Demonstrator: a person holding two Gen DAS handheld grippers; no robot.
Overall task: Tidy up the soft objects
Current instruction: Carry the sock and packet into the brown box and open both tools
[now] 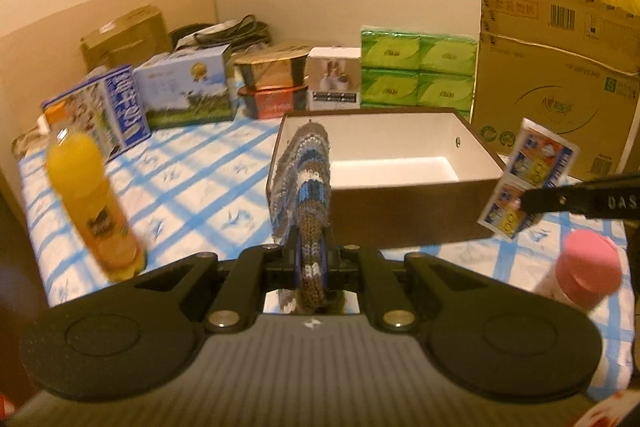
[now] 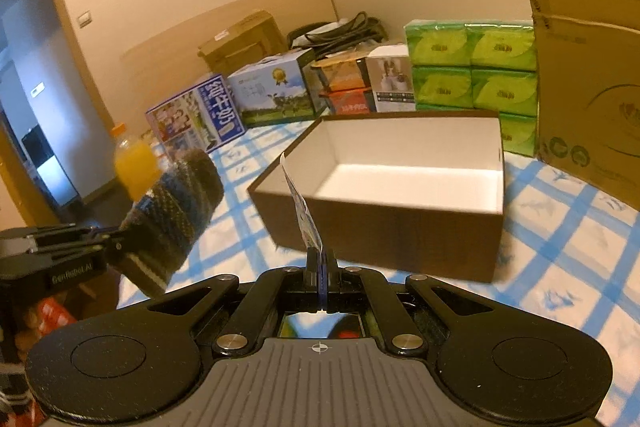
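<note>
My left gripper [image 1: 311, 255] is shut on a knitted striped sock [image 1: 306, 179] in brown, blue and white, held up in front of the open brown box [image 1: 404, 211] with a white inside. The sock [image 2: 176, 211] and left gripper [image 2: 108, 247] also show at the left of the right wrist view. My right gripper [image 2: 321, 259] is shut on a thin flat printed packet [image 2: 302, 207], seen edge-on, in front of the box [image 2: 384, 227]. In the left wrist view the packet [image 1: 528, 179] hangs at the box's right corner, held by the right gripper [image 1: 532, 201].
An orange juice bottle [image 1: 92, 199] stands at left, a pink-capped bottle [image 1: 580, 275] at right. Milk cartons [image 1: 120, 111], food tubs [image 1: 276, 83], green tissue packs [image 1: 418, 71] and a large cardboard box [image 1: 560, 83] line the back of the blue-checked cloth [image 1: 200, 187].
</note>
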